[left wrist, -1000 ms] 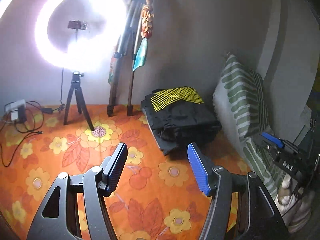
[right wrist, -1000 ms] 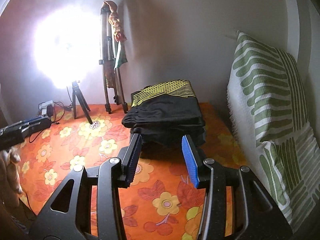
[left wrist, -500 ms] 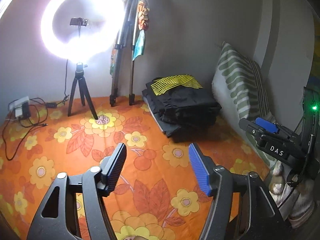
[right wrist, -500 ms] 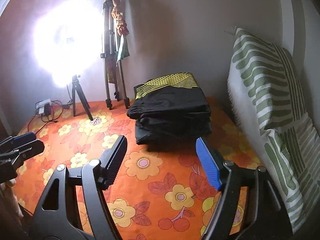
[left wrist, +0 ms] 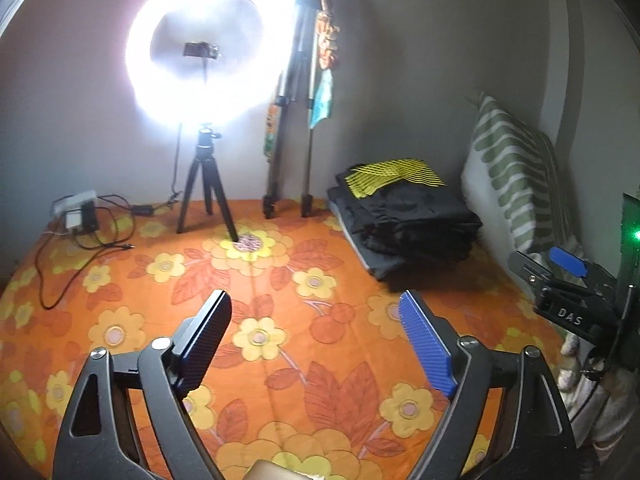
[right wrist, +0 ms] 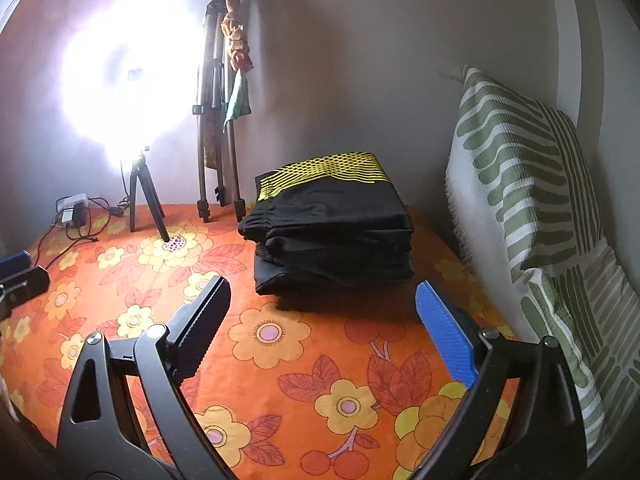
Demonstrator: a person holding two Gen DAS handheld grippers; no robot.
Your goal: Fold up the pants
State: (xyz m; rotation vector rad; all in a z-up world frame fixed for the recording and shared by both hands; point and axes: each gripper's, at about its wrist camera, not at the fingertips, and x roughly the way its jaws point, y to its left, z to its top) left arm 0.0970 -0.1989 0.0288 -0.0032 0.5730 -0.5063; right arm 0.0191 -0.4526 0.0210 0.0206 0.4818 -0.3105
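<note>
Hovering with both my left gripper (left wrist: 314, 336) and right gripper (right wrist: 322, 326) spread wide and empty, I should keep clear of the folded pants stack (right wrist: 332, 228) at far right.

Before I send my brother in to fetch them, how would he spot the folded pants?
On the orange flowered sheet, look to the far corner where the green-striped pillow leans on the wall. The folded pants sit beside it: a black stack, the only one topped with yellow mesh lines.
</note>
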